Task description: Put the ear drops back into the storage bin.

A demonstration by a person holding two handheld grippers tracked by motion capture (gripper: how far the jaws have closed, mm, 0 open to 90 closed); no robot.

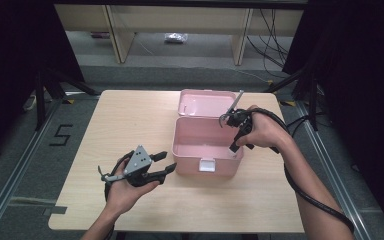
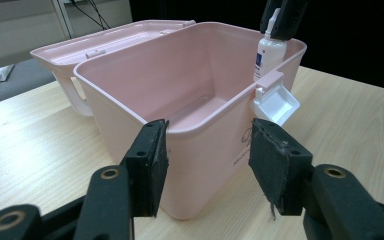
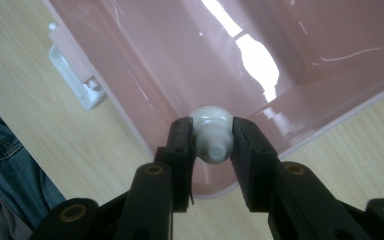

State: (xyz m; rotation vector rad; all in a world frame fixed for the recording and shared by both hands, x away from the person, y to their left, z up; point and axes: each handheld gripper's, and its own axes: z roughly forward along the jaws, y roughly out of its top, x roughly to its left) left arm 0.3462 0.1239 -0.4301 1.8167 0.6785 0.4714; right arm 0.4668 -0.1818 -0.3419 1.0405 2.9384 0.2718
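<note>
A pink box (image 1: 200, 160) stands open mid-table, its lid (image 1: 206, 104) folded back and a white latch (image 1: 207, 165) on its front. My right gripper (image 1: 236, 146) points down over the box's near right corner, shut on a small white bottle (image 3: 211, 132) by its cap. In the left gripper view that bottle (image 2: 269, 55) hangs upright just inside the box's right wall (image 2: 285, 62). My left gripper (image 1: 161, 165) rests low at the box's left front, open with nothing between its pads (image 2: 152, 160), a little short of the box wall (image 2: 200, 165).
The wooden table (image 1: 130, 125) has bare room left and in front of the box. Its near edge (image 1: 180, 230) lies close to the person's forearms. Black curtains flank both sides, and shelving legs and cables stand beyond the far edge.
</note>
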